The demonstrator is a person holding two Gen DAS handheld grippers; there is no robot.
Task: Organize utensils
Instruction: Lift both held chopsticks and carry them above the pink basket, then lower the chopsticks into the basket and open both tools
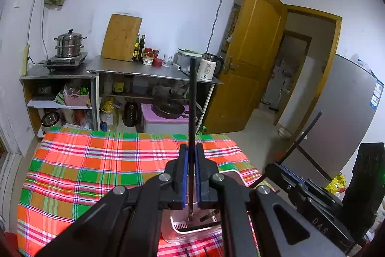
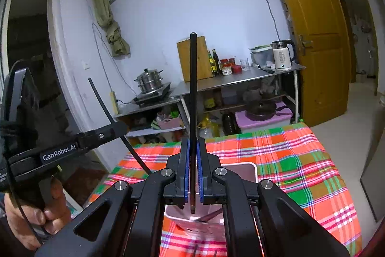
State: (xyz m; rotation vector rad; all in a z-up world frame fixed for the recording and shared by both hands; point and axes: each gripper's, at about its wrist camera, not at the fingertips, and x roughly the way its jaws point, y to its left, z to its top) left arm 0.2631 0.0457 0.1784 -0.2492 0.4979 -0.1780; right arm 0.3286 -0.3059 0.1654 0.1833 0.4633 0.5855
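My left gripper [image 1: 191, 153] is shut on a black chopstick [image 1: 192, 98] that stands upright, its lower tip just over a white utensil holder [image 1: 192, 230] on the plaid cloth. My right gripper [image 2: 192, 148] is shut on a second black chopstick [image 2: 192, 88], also upright, its lower end above the same pinkish-white holder [image 2: 240, 172]. Dark utensils lie inside the holder. The right gripper [image 1: 284, 166] shows at the right of the left wrist view, and the left gripper [image 2: 124, 128] shows at the left of the right wrist view.
A table with a red, green and orange plaid cloth [image 1: 96, 172] lies below. More dark sticks [image 1: 205, 251] lie on the cloth near the front edge. Beyond are metal shelves [image 1: 154, 71] with a steamer pot, cutting board, bottles and kettle, and an open yellow door [image 1: 252, 52].
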